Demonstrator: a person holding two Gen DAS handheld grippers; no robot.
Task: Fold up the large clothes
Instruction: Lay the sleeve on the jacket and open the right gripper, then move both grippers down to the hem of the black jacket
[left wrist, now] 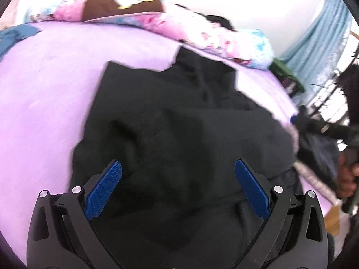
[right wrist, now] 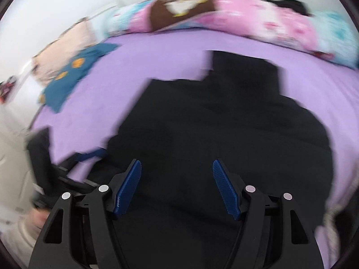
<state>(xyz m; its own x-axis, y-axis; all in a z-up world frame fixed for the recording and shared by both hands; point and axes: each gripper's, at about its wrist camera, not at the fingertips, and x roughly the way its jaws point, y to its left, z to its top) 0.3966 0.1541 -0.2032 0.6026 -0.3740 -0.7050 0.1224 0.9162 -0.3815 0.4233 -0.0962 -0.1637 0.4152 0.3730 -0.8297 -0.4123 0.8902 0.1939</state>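
black garment point(left wrist: 170, 121) – lies on purple bed point(left wrist: 44, 94), long axis away from fingers | left gripper point(left wrist: 178, 168) wide, empty | right gripper point(right wrist: 177, 167) wide, empty – both above near edge

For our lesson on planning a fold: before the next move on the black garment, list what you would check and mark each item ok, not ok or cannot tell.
1. Left gripper free: ok, jaws spread wide, nothing between the blue pads.
2. Right gripper free: ok, jaws apart and no cloth pinched.
3. Black garment lying on the purple sheet: ok, it rests on the bed, partly folded.
4. Garment flat and smooth: not ok, wrinkles and bunched layers show in the left wrist view.
5. Room beside it for folding: ok, the teal garment and pink floral bedding lie apart from it.
6. Edges lined up: cannot tell, both views are blurred.
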